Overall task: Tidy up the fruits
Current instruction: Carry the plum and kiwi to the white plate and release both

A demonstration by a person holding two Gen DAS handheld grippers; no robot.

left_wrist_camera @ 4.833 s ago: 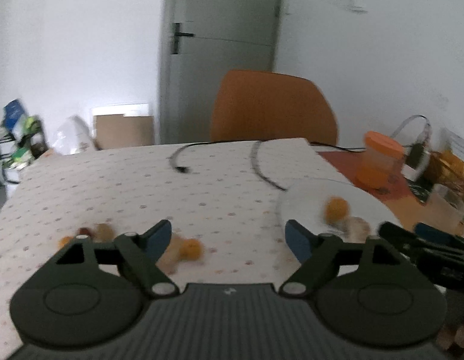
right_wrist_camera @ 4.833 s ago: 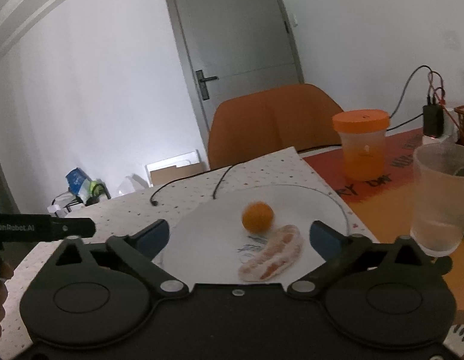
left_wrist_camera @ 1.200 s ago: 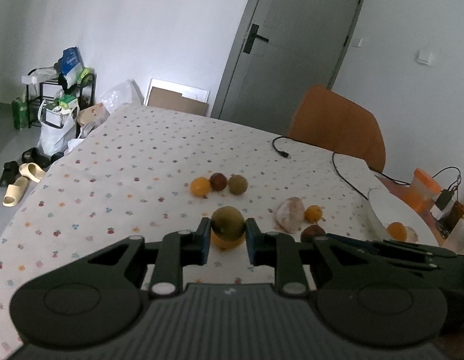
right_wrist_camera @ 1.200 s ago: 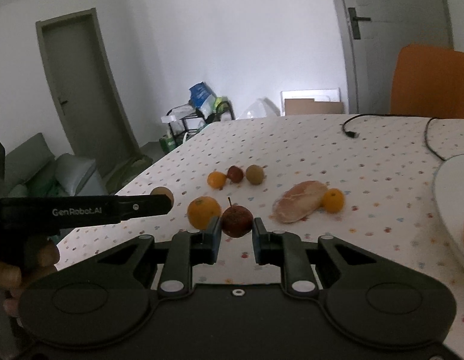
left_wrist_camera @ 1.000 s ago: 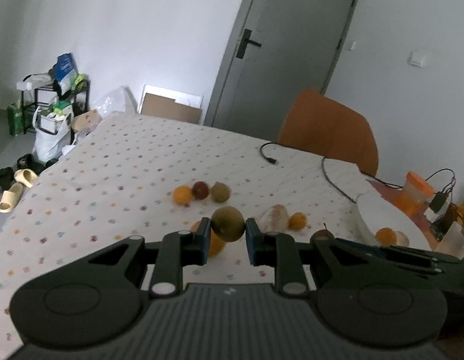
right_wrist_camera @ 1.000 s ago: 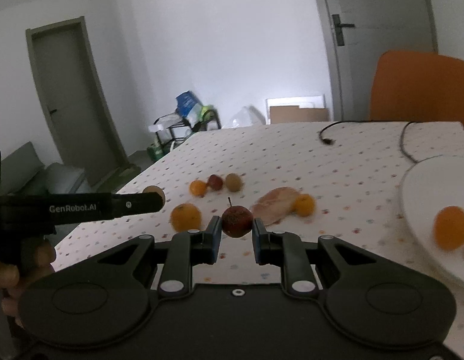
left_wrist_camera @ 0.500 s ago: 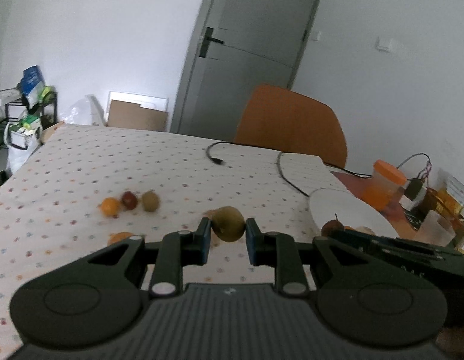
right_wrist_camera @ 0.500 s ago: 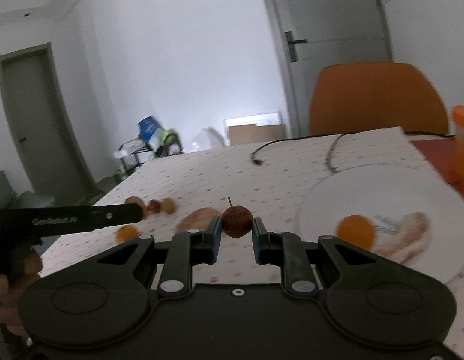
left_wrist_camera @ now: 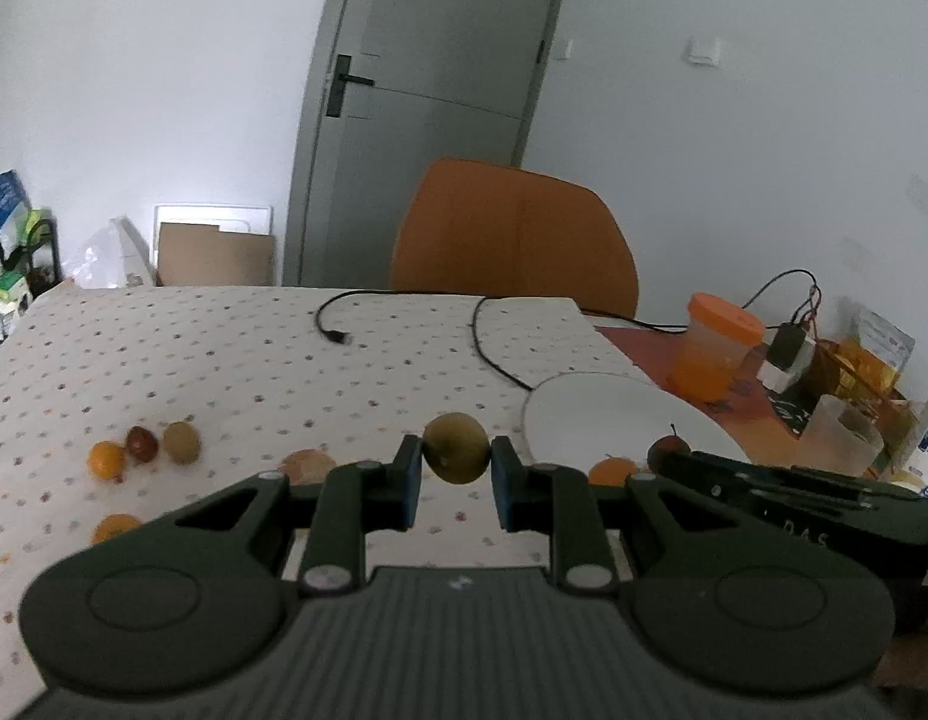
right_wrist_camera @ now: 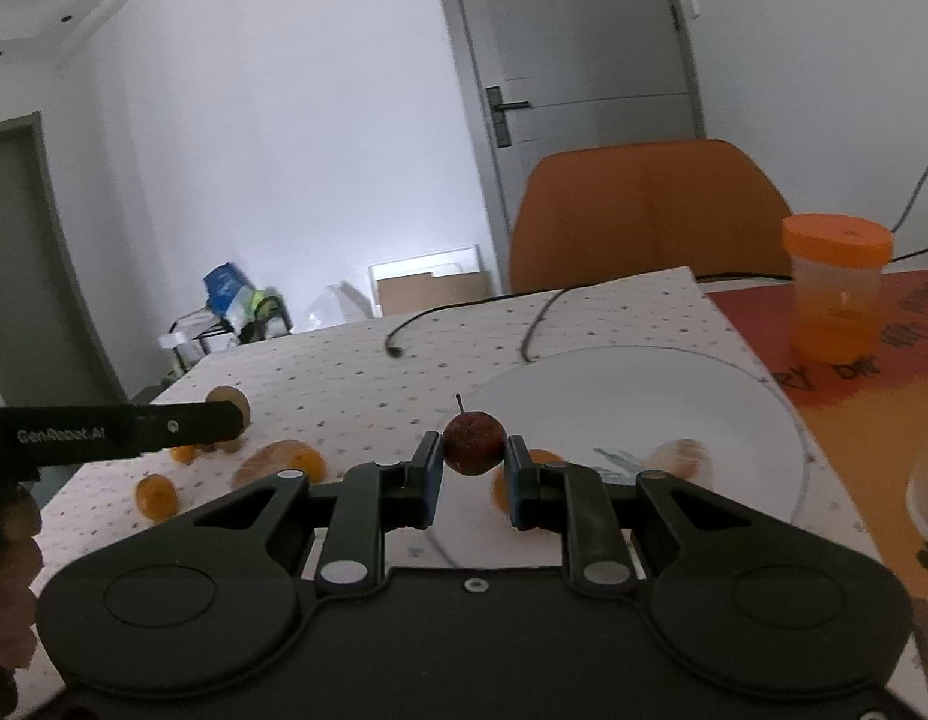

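- Your left gripper (left_wrist_camera: 456, 473) pinches a greenish-brown round fruit (left_wrist_camera: 456, 447), held above the dotted tablecloth (left_wrist_camera: 236, 372), left of the white plate (left_wrist_camera: 595, 414).
- Your right gripper (right_wrist_camera: 473, 479) pinches a small red apple (right_wrist_camera: 473, 443) at the plate's near-left rim.
- An orange (right_wrist_camera: 682, 456) lies on the plate; more fruit sits on the cloth at left.

Both my wrist cams sit low over the table (left_wrist_camera: 224, 360), facing the orange chair (left_wrist_camera: 511, 234); both views share the white plate (right_wrist_camera: 631, 396) and door (right_wrist_camera: 583, 60).
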